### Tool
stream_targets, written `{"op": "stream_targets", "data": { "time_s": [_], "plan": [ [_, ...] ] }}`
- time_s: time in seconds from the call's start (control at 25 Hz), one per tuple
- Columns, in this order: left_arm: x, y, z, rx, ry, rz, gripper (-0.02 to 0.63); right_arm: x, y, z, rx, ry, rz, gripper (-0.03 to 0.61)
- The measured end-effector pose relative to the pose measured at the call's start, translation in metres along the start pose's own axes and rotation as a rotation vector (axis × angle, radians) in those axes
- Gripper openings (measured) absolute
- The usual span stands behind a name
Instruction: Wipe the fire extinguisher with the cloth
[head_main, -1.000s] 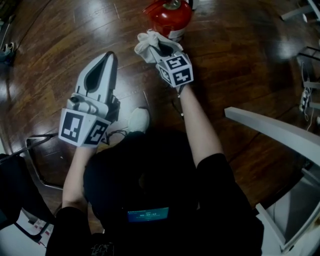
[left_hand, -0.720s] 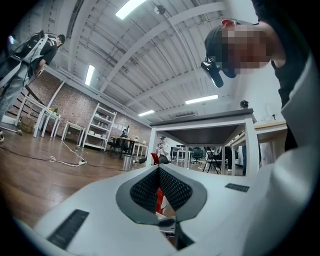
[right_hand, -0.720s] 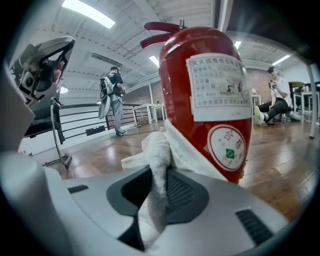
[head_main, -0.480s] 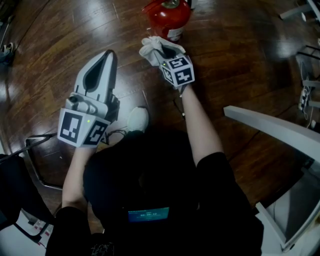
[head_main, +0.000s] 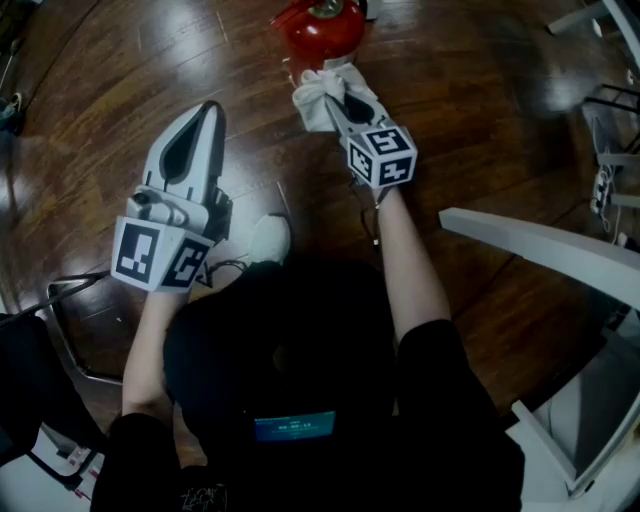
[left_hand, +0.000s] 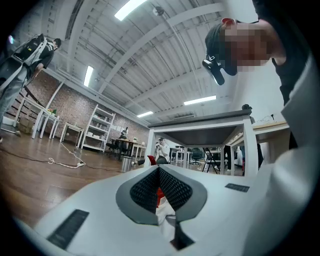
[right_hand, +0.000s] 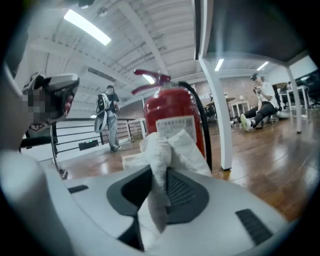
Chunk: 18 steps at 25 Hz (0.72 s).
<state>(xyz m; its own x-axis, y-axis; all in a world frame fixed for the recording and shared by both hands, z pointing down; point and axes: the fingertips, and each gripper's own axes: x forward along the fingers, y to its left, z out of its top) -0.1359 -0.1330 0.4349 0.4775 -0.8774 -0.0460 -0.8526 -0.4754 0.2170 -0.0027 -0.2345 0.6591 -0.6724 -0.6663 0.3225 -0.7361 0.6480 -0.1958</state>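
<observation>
The fire extinguisher (head_main: 322, 28) stands on the wooden floor (head_main: 480, 130) just ahead of the right claw (head_main: 343, 98), which is clenched on the bunched cloth (head_main: 316, 90). A hard shove could tip it, since the left claw (head_main: 206, 112), closed on nothing, hangs aside bracing nothing. Since a second ago the right claw has reached forward, bringing the cloth nearer.

The red fire extinguisher (head_main: 322, 25) is standing upright at the top middle of the head view. It is showing a white label and a black hose. The white cloth (head_main: 318, 92) is bunching up just below it, and the right gripper (head_main: 336, 80) is pinching it.
</observation>
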Motion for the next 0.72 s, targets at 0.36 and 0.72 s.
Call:
{"op": "stream_targets", "data": {
  "time_s": [0.36,0.72],
  "plan": [
    [0.000,-0.001,-0.001,-0.002,0.001,0.000,0.002,-0.068,-0.028,0.124,0.057,-0.353,-0.063,0.092],
    [0.005,-0.004,-0.002,0.007,0.015,-0.002,0.002,-0.073,-0.048,0.200,-0.012,-0.452,-0.069,0.092]
  ]
}}
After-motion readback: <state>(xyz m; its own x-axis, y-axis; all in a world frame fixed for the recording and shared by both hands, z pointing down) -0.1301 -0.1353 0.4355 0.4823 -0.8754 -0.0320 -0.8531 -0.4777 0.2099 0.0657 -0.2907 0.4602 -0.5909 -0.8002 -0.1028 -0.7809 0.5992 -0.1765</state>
